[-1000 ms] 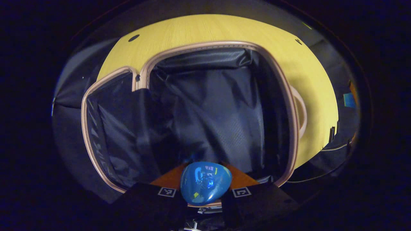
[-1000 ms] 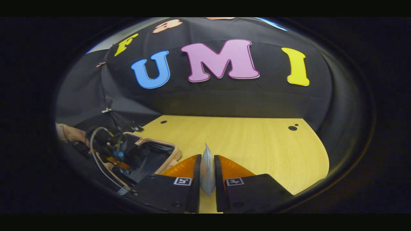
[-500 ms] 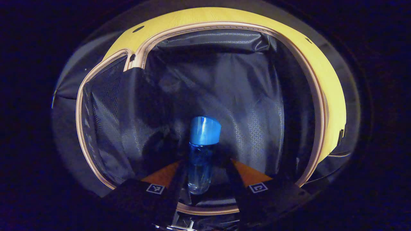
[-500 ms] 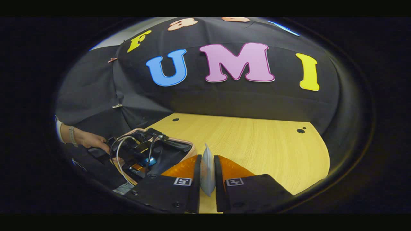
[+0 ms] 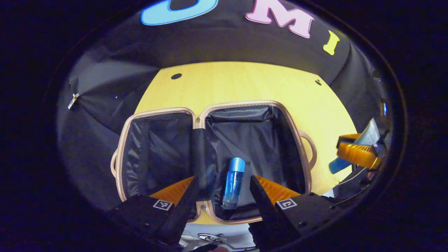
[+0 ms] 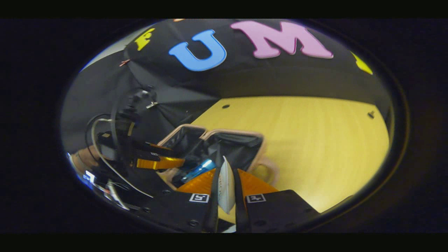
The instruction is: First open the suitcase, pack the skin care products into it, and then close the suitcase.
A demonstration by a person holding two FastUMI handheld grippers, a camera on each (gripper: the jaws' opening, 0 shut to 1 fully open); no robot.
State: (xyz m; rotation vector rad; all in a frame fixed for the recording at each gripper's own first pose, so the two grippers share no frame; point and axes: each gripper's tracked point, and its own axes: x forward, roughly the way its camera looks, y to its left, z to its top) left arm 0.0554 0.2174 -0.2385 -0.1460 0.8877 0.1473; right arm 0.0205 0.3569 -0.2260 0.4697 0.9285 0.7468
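On crinkled lining lies a bottle (image 5: pixel 233 182) (cylindrical); left jaws apart, right jaws clamp a flat tube (image 6: pixel 225 185).

Between the left jaws lies a bottle (image 5: pixel 233 183) of glossy, see-through blue plastic with a smooth, opaque cap. It rests on the suitcase (image 5: pixel 216 105) lining, a dark, creased cloth with a faint sheen, edged in smooth tan trim. Beyond the jaws the table (image 5: pixel 245 84) shows matt, fine-grained wood. The right jaws grip a smooth, pale plastic tube (image 6: pixel 224 184).
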